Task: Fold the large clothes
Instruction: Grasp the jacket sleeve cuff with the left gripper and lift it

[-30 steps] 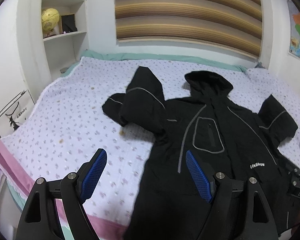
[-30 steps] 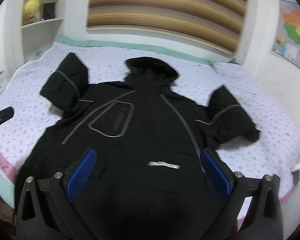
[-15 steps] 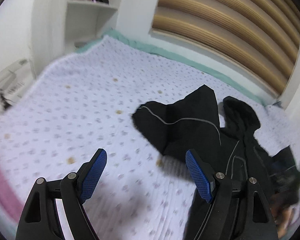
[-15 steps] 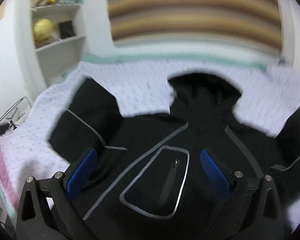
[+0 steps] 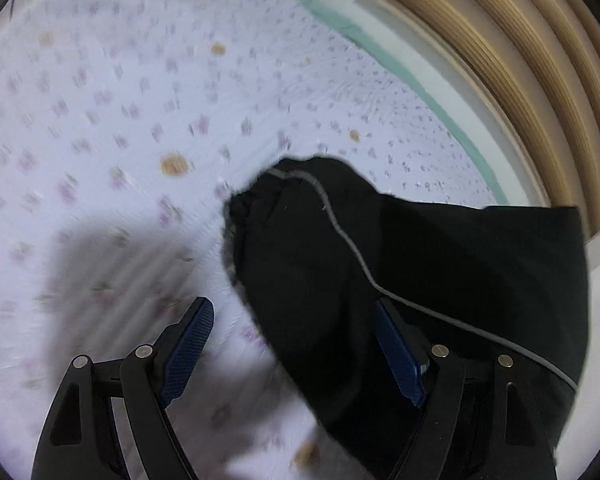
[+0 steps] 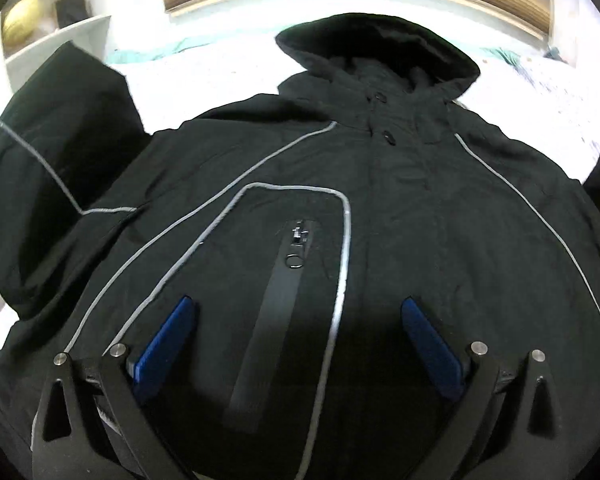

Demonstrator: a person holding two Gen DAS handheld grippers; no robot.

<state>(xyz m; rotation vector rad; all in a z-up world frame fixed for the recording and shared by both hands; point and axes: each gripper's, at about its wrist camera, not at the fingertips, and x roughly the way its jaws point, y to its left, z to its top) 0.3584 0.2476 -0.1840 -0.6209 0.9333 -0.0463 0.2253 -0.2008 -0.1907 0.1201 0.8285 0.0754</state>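
Left claw [image 5: 292, 328] above jacket sleeve [image 5: 320, 240]

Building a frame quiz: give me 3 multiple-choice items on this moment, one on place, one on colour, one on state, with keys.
1. What lies between the left gripper's fingers?
A. the sleeve's cuff end
B. the hood
C. a pillow

2. What colour is the piping on the black hooded jacket?
A. red
B. grey
C. yellow

3. How does the right gripper stand?
A. shut on the hood
B. open above the chest pocket
C. shut on the sleeve

Answers: 1 A, the sleeve edge runs between the blue pads; 2 B, grey lines outline the chest pocket; 3 B, its pads stand wide apart, holding nothing.
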